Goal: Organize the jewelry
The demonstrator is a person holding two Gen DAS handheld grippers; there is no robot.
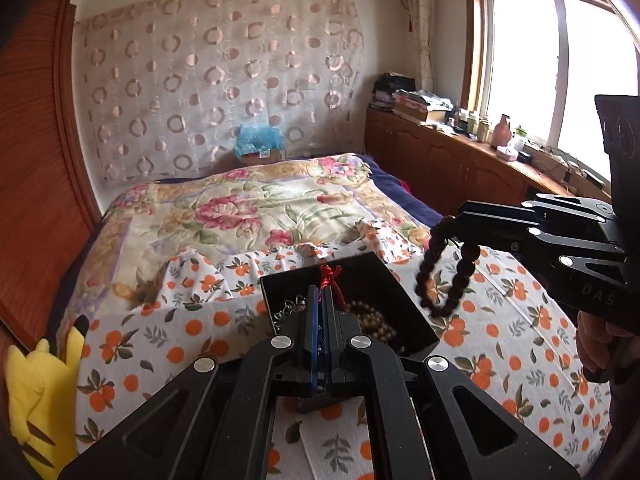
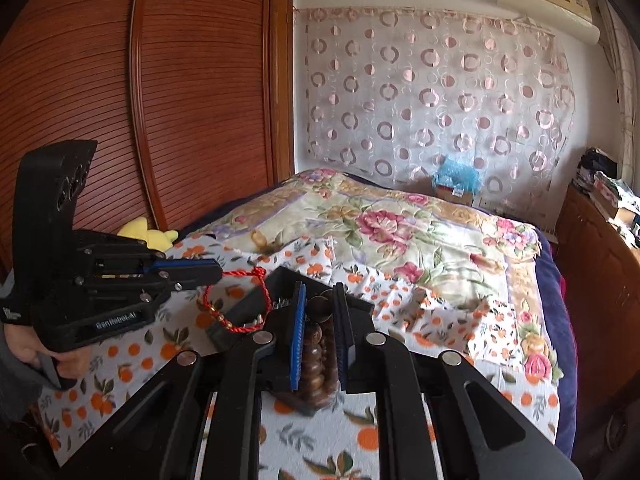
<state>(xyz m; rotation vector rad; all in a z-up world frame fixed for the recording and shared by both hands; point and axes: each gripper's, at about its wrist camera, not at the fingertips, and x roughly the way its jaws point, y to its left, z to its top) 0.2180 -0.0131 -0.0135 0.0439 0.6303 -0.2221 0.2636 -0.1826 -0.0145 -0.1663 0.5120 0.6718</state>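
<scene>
Dangling limp over the box (image 1: 352,276) on the near bed (image 2: 400,208), the beads (image 1: 444,276) hung clamped in the right gripper (image 1: 460,220) and the red cord (image 2: 240,300) in the left gripper (image 2: 218,270), both seeming light, floppy, best pinched mid-strand.

We are in a home bedroom. A bed (image 1: 256,216) under a floral quilt (image 2: 400,220) fills the middle, with an orange-print cloth (image 1: 200,312) over its near end. At ten o'clock stands a slatted wooden wardrobe (image 2: 180,100); at twelve hangs a circle-patterned curtain (image 1: 208,80); at two, a window (image 1: 560,60) above a cluttered low cabinet (image 1: 440,156). A yellow plush toy (image 1: 40,392) lies at eight.
</scene>
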